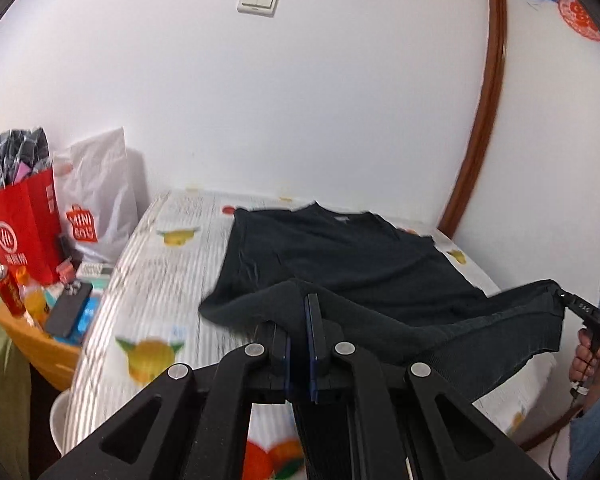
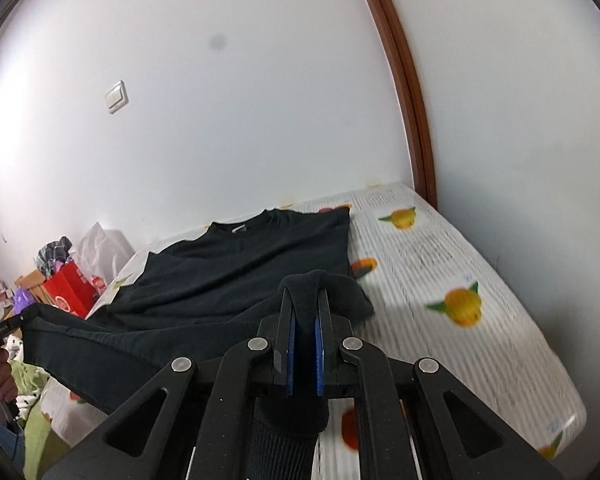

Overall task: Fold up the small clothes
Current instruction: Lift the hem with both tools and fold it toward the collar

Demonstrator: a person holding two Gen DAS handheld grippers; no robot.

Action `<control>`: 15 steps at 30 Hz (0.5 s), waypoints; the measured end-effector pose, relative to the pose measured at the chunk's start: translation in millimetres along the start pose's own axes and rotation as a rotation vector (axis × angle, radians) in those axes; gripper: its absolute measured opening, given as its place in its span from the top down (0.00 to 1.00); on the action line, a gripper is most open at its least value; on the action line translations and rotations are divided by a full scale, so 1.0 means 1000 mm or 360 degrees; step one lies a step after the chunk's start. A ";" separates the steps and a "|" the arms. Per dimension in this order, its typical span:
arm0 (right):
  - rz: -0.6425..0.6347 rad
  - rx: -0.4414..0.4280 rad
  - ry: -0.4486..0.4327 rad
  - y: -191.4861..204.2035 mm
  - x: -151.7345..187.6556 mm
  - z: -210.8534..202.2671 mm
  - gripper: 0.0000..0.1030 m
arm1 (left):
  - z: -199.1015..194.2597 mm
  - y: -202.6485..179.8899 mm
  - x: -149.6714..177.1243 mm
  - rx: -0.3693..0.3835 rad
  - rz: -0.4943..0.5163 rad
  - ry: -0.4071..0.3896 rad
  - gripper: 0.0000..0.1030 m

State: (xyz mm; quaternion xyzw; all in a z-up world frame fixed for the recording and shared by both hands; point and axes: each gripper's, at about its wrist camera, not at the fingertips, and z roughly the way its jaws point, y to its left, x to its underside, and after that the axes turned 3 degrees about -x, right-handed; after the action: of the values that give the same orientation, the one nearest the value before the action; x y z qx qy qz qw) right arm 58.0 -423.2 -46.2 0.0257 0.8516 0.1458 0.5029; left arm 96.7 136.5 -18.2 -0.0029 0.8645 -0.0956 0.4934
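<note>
White walls w/ brown wood trim; one bed (image 1: pixel 152 280) in a striped sheet printed w/ fruit. 1 black knit top (image 1: pixel 340 256) lies on it, collar toward the wall, near hem lifted off the sheet. Left gripper (image 1: pixel 300 312) & right gripper (image 2: pixel 305 312): jaws pinched tight on the hem, one corner each. 2 bags at the bedside: red paper bag (image 1: pixel 24 232), white plastic bag (image 1: pixel 96 200) reading "MINI", rest prob. too blurry. 1 dark phone (image 1: pixel 69 312).
</note>
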 end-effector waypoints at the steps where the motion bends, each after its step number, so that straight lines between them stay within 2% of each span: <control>1: -0.0010 0.0007 -0.0003 0.001 -0.007 0.007 0.93 | 0.007 -0.001 -0.007 -0.0024 0.0005 -0.0009 0.94; 7: -0.0039 0.0041 -0.0008 0.006 -0.054 0.062 0.93 | 0.058 0.001 -0.043 -0.0145 -0.0015 -0.0024 0.94; 10: -0.0036 0.0060 0.0012 0.005 -0.073 0.098 0.93 | 0.093 0.002 -0.055 -0.0238 -0.0020 0.0020 0.94; 15: -0.0065 0.0137 0.0082 0.002 -0.079 0.165 0.93 | 0.148 0.002 -0.057 -0.0350 0.0042 0.0105 0.94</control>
State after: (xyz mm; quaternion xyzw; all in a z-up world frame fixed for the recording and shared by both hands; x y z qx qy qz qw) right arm 238.9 -400.0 -53.3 0.0261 0.8701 0.0994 0.4821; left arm 252.3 120.6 -43.1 -0.0424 0.8855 0.0063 0.4627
